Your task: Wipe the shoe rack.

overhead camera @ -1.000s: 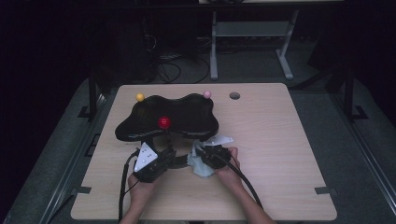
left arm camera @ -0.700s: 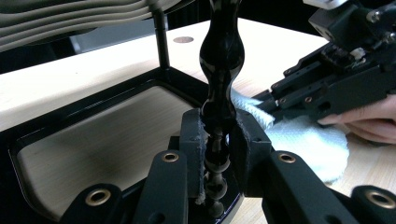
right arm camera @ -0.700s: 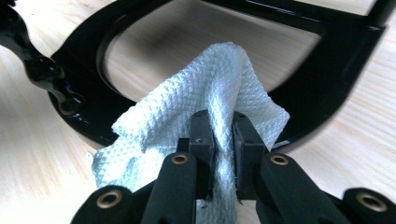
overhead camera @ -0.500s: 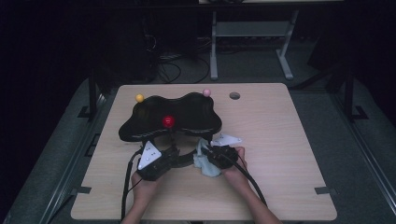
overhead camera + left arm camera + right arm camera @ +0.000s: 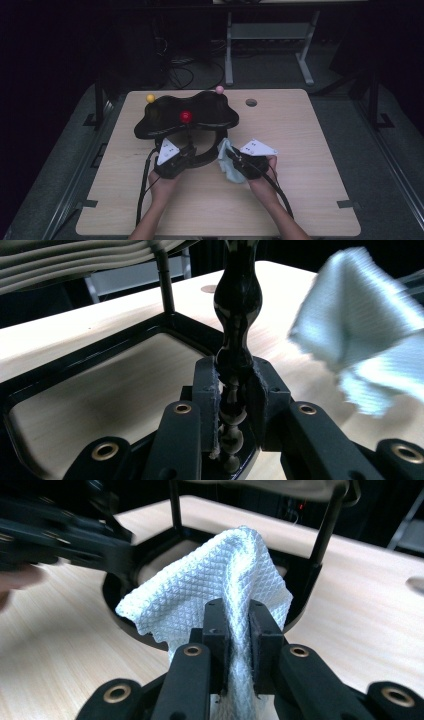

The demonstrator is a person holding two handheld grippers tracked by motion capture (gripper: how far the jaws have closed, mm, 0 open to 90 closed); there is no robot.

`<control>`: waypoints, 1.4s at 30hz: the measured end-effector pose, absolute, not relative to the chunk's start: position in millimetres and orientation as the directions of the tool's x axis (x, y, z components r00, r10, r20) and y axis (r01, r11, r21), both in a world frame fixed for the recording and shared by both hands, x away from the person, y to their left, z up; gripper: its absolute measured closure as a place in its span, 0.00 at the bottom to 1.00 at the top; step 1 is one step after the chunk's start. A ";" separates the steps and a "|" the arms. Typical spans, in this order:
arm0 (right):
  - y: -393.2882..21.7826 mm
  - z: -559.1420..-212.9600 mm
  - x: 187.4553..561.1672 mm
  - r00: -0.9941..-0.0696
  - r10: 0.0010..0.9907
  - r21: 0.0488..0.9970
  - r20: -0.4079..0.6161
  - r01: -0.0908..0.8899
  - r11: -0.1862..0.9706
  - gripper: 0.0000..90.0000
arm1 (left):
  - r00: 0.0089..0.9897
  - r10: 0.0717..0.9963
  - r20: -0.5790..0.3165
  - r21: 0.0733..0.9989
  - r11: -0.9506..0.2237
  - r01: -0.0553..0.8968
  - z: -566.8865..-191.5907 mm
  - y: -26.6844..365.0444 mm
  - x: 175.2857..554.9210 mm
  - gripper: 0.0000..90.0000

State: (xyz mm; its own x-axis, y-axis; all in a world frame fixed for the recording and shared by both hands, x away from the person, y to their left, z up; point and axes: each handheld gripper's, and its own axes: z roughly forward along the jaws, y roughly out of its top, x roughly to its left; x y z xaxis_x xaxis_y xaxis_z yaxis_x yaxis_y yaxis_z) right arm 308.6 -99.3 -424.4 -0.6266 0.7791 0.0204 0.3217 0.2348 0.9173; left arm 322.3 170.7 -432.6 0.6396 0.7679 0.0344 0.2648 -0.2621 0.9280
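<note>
1. Person's forearms enter from the near edge of the wooden table (image 5: 300, 150), one hand on each gripper.
2. Left gripper (image 5: 186, 151): in the high view it lies at the near side of the black stand, a grey three-cornered plate on its top and a cable trailing back toward the person. In the left gripper view its jaws are clamped on a glossy black turned post (image 5: 236, 340) that rises upright from the stand's base frame (image 5: 100, 360); the pads press the post on both sides.
3. Right gripper (image 5: 235, 159): just right of the left gripper in the high view, also topped by a grey plate. In the right gripper view its jaws are closed on a pale blue waffle-weave cloth (image 5: 220, 585), which bunches upward between the pads.
4. Cloth, position: it hangs beside the stand's near right edge, between the two grippers (image 5: 229, 161); the left gripper view shows it blurred at upper right (image 5: 360, 335), apart from the post.
5. Black stand (image 5: 205, 115): a lobed, wavy-edged top carried on thin rods above the base frame, at the table's middle left.
6. Red ball (image 5: 186, 117): on the stand's top, near its centre.
7. Yellow ball (image 5: 150, 98) and pink ball (image 5: 219, 89): at the stand's far left and far right lobes.
8. Round hole (image 5: 251, 102): in the table, right of the stand, near the far edge.
</note>
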 end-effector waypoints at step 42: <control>-71.8 -330.6 293.8 -0.633 0.774 0.987 -0.022 0.109 0.116 0.90 | 0.638 0.770 0.014 0.927 -0.249 0.279 -433.0 166.0 330.5 0.85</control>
